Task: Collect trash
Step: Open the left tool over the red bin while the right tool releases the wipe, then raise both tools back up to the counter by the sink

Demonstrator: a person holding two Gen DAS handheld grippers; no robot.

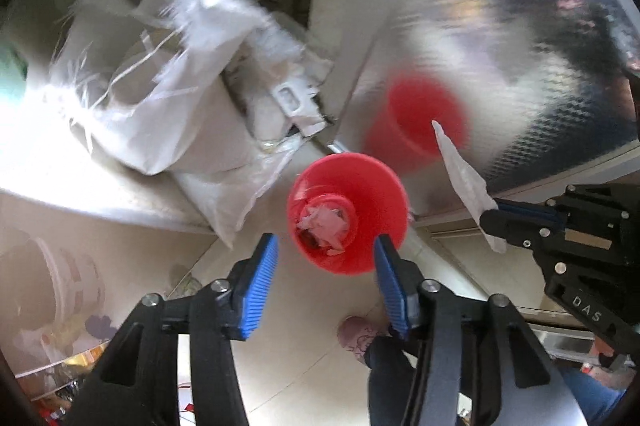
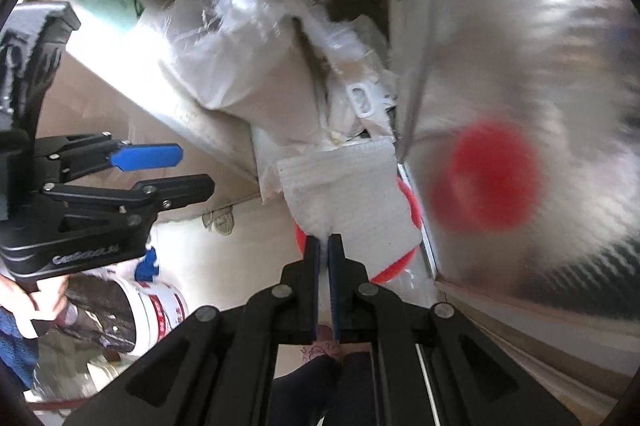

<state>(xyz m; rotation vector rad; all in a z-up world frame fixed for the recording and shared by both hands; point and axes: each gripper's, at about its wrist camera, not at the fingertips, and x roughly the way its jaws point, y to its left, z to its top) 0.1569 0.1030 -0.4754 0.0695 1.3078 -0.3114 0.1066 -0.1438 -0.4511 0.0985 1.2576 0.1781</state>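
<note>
The left gripper (image 1: 326, 266) stands wide, its blue ribbed pads (image 1: 262, 266) apart with nothing between them. Just past its fingertips sits the small red plastic bin (image 1: 347, 212), round and flared, with crumpled white and pinkish scraps in its bottom; the right-hand pad overlaps the bin's rim in this view, but whether it touches cannot be told.

The right gripper (image 2: 324, 246) is pinched narrow on a white ribbed paper tissue (image 2: 348, 194), which fans out flat above its fingertips. From the left wrist view the same tissue (image 1: 464, 178) shows edge-on as a thin white strip rising from the right gripper (image 1: 490, 222), held to the right of the bin and not over its mouth.

The right wrist view hides almost all of the bin: only red slivers (image 2: 390, 268) peep out behind the tissue. It shows the left gripper (image 2: 176, 170) from the side, jaws parted.

Beside the bin, a shiny silver patterned panel (image 1: 520, 26) carries a blurred red reflection. To the left, white woven sacks (image 1: 168, 74) lie heaped. A white tub with red markings (image 2: 160, 310) lies low at the left. The pale tiled floor (image 1: 288, 366) spreads beneath, with a pink patterned slipper (image 1: 358, 336) on it.
</note>
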